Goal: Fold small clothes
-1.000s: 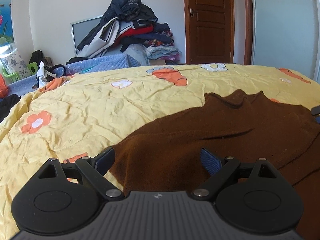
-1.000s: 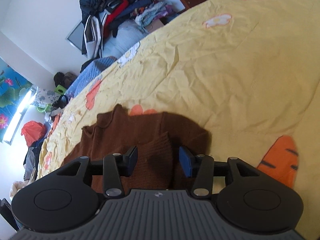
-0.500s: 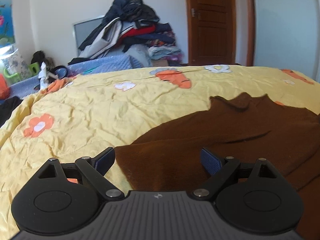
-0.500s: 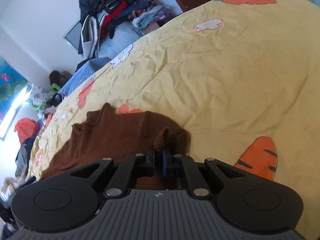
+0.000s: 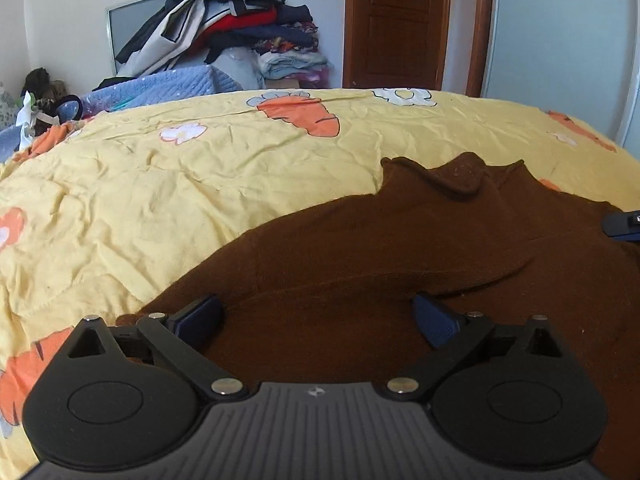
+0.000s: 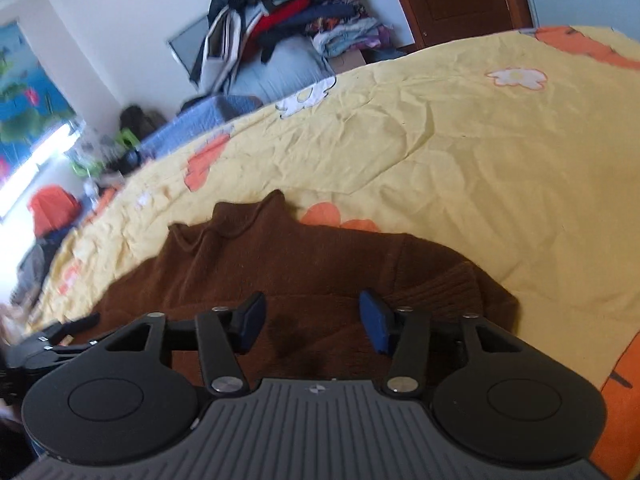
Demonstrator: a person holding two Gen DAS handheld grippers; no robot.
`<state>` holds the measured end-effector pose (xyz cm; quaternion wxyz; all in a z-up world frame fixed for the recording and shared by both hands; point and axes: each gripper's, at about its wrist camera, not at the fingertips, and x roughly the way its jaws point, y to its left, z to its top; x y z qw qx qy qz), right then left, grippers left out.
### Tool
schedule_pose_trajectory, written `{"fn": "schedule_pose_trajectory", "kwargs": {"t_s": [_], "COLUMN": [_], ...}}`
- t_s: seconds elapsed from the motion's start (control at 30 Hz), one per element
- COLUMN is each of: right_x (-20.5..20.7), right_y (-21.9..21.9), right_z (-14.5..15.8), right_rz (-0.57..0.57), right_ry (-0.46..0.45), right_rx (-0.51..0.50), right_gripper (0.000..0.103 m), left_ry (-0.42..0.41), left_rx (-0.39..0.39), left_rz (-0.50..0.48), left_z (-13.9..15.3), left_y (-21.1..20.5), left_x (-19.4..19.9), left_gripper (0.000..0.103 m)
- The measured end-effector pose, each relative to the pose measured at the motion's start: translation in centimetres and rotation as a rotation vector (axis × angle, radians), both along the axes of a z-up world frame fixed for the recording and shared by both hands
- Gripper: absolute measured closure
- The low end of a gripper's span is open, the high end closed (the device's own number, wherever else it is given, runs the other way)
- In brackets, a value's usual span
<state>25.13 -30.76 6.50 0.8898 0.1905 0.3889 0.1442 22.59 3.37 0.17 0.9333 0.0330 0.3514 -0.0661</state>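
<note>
A small brown knit sweater (image 5: 400,256) lies on the yellow bedspread (image 5: 200,176), collar toward the far side. It also shows in the right wrist view (image 6: 288,264), with a folded ribbed sleeve cuff (image 6: 448,284) on its right part. My left gripper (image 5: 316,316) is open and empty, low over the sweater's near left edge. My right gripper (image 6: 312,320) is open and empty, just above the sweater's near right part. The right gripper's tip shows at the right edge of the left wrist view (image 5: 624,224).
A pile of clothes (image 5: 224,12) is heaped against the far wall beyond the bed, beside a brown door (image 5: 396,20). A blue quilt (image 5: 160,88) lies at the bed's far left. The left gripper (image 6: 52,344) shows at the lower left of the right wrist view.
My right gripper was shut on the sleeve half a second ago and has now let go and opened; the sleeve lies folded on the sweater. My left gripper moved forward over the sweater's edge.
</note>
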Motion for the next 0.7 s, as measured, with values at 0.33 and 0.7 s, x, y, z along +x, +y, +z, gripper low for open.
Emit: {"fn": "schedule_pose_trajectory", "kwargs": {"t_s": [0.33,0.7], "right_x": [-6.8,-17.6], "right_y": [4.4,3.2], "right_z": [1.4,3.3], "right_rz": [0.114,0.043], "right_ry": [-0.007,-0.092], "right_rx": [-0.148,-0.189], "right_gripper": [0.033,0.025], "left_ry": [-0.024,0.007], "left_rx": [0.056,-0.096], "left_rz": [-0.016,0.152], "left_z": [0.8,2.0], "left_y": [-2.0,4.0], "left_x": [-8.3,-20.5], "left_gripper": [0.001,0.001]}}
